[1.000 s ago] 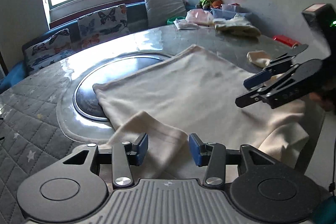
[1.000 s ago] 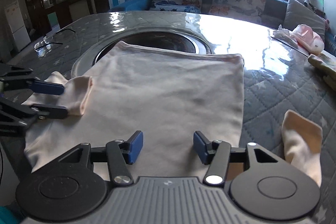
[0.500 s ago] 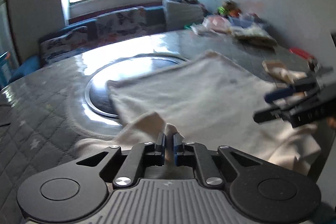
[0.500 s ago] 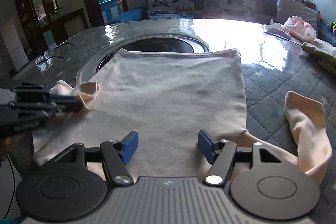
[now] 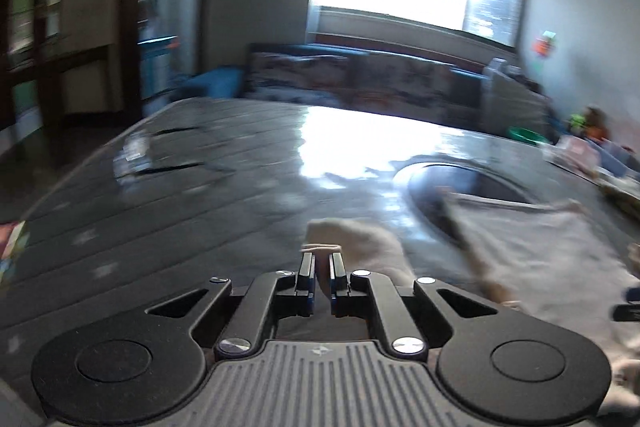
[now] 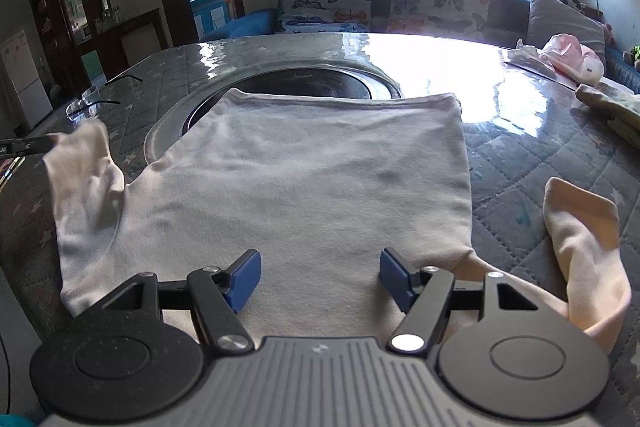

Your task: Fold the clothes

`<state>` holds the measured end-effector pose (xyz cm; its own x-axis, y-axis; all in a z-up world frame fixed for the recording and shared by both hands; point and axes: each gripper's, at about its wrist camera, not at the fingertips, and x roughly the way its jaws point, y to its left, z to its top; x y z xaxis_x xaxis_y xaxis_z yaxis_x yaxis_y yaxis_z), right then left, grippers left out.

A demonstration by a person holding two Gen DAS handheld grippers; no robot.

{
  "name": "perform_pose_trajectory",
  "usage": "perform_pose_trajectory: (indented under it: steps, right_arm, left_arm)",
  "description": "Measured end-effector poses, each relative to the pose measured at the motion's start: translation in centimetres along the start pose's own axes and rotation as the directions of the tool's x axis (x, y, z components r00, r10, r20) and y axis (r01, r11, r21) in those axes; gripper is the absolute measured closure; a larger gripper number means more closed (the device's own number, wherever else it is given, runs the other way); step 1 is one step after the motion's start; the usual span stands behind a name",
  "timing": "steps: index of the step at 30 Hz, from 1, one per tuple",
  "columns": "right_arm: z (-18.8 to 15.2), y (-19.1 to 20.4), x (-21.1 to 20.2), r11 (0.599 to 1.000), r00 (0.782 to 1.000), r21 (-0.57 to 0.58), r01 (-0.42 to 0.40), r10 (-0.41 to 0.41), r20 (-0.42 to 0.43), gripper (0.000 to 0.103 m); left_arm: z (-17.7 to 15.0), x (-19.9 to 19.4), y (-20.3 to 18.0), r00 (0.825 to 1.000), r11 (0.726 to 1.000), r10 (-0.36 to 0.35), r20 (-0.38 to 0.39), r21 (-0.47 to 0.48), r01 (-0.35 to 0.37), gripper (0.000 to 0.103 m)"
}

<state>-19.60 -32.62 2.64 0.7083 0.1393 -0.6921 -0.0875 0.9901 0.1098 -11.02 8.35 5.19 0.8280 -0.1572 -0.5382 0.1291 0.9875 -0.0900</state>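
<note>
A cream long-sleeved shirt (image 6: 320, 183) lies flat on the round table, body spread toward the dark centre disc. My left gripper (image 5: 322, 265) is shut on the cuff of the shirt's left sleeve (image 5: 356, 243) and holds it out to the left, lifted off the table; the sleeve also shows in the right wrist view (image 6: 86, 163), with the left fingertips (image 6: 24, 147) at the frame's left edge. My right gripper (image 6: 320, 277) is open and empty above the shirt's near part. The right sleeve (image 6: 584, 251) lies folded on the table to the right.
The table (image 6: 520, 155) has a quilted cover under glass and a dark round inset (image 6: 296, 87). Eyeglasses (image 6: 96, 99) lie at the far left. Pink and white clothes (image 6: 568, 59) and a folded cloth (image 6: 612, 107) sit at the far right. A sofa with butterfly cushions (image 6: 384, 7) stands behind.
My left gripper closed on the left sleeve cuff and pulled it outward to the left, unfolding it from the shirt body. My right gripper stayed open over the shirt and drew back slightly.
</note>
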Motion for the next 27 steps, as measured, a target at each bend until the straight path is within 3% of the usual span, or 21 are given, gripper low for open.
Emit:
perform_pose_trajectory:
  steps: [7, 12, 14, 16, 19, 24, 27]
  right_arm:
    - [0.8, 2.0, -0.3, 0.998, 0.999, -0.05, -0.037, 0.037, -0.001, 0.035]
    - [1.3, 6.3, -0.6, 0.969, 0.986, -0.186, -0.165, 0.166, -0.01, 0.042]
    - [1.4, 8.8, -0.5, 0.942, 0.975, -0.251, -0.222, 0.222, -0.029, 0.043]
    - [1.4, 11.0, -0.3, 0.911, 0.962, -0.311, -0.27, 0.266, -0.055, 0.047]
    - [1.2, 13.7, 0.2, 0.862, 0.945, -0.39, -0.323, 0.312, -0.095, 0.051]
    - [0.5, 17.7, 1.5, 0.787, 0.925, -0.49, -0.374, 0.35, -0.145, 0.059]
    - [0.4, 19.1, 2.2, 0.772, 0.918, -0.501, -0.391, 0.366, -0.153, 0.064]
  left_arm:
    - [-2.0, -0.4, 4.5, 0.993, 0.993, 0.109, -0.05, -0.05, -0.111, 0.096]
    - [-2.3, -0.4, 4.0, 0.995, 0.997, 0.074, -0.071, -0.03, -0.076, 0.094]
    - [-1.8, -0.2, 3.5, 0.996, 0.998, 0.054, -0.067, -0.031, -0.056, 0.087]
    - [-1.4, 0.2, 2.8, 0.996, 0.998, 0.056, -0.064, -0.017, -0.057, 0.069]
    - [-1.3, 1.6, 2.4, 0.993, 0.996, 0.086, -0.086, 0.003, -0.086, 0.059]
    - [-1.7, 3.1, 2.4, 0.99, 0.998, 0.058, -0.129, 0.003, -0.058, 0.062]
    - [-2.0, 3.1, 2.1, 0.992, 0.999, 0.048, -0.115, 0.015, -0.046, 0.076]
